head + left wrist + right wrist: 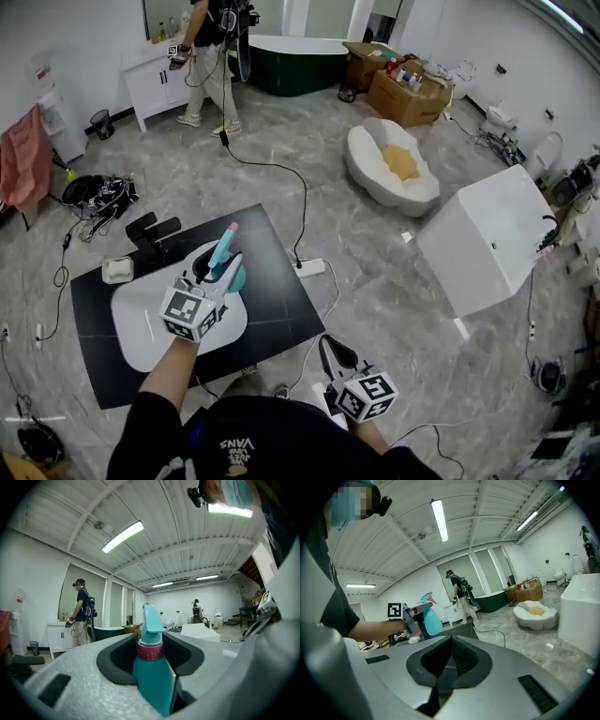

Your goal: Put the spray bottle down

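Two tools are in play, but only one is working: the left tool point(219, 277) is clamped on the teal plastic spray bottle with a pink collar and nozzle tip point(226, 253), its jaws pressing the bottle's body just below the collar. The bottle is held roughly upright in the air over the white rounded slab point(141, 323) that lies on the black square surface point(272, 314). The right tool point(333, 352) hangs low and near the person's body, well apart from the bottle, with its jaws together on nothing. The step in hand looks like the carry to the set-down spot. The next move probably calls for lowering the bottle upright until its base rests flat, and only then parting the jaws. The bottle's base is hidden by the tool's body in every view, so how far it hangs above the slab cannot be told, nor whether the slab or the bare black surface is the intended spot.
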The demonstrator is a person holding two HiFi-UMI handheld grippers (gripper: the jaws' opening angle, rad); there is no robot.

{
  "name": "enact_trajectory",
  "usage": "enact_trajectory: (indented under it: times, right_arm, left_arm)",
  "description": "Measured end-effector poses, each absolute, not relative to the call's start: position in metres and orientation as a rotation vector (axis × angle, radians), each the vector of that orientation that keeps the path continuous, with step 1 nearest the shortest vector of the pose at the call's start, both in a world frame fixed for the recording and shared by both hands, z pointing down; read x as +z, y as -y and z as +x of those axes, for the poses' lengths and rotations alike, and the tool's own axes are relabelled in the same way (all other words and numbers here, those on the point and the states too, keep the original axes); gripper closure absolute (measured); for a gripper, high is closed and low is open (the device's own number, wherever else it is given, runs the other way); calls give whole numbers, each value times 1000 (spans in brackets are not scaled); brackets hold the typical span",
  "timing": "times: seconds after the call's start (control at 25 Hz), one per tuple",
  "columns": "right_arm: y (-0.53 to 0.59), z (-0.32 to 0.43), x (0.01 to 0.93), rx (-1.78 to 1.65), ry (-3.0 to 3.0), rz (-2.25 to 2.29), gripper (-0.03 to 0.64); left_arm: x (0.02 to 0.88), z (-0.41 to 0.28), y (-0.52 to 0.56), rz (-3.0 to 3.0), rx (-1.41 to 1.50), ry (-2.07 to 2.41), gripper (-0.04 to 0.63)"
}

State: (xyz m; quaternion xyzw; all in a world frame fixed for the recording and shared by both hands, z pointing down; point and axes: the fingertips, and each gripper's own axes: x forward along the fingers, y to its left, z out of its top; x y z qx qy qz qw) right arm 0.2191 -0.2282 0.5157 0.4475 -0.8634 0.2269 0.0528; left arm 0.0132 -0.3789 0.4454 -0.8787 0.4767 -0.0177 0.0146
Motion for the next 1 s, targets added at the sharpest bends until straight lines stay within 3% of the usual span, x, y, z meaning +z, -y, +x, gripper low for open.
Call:
enact_trajectory:
  times: [1.0]
  right_arm:
    - [289, 187, 551, 837, 2361, 1472, 615]
  left_arm:
    - [565, -15, 558, -2800, 40, -1604, 423]
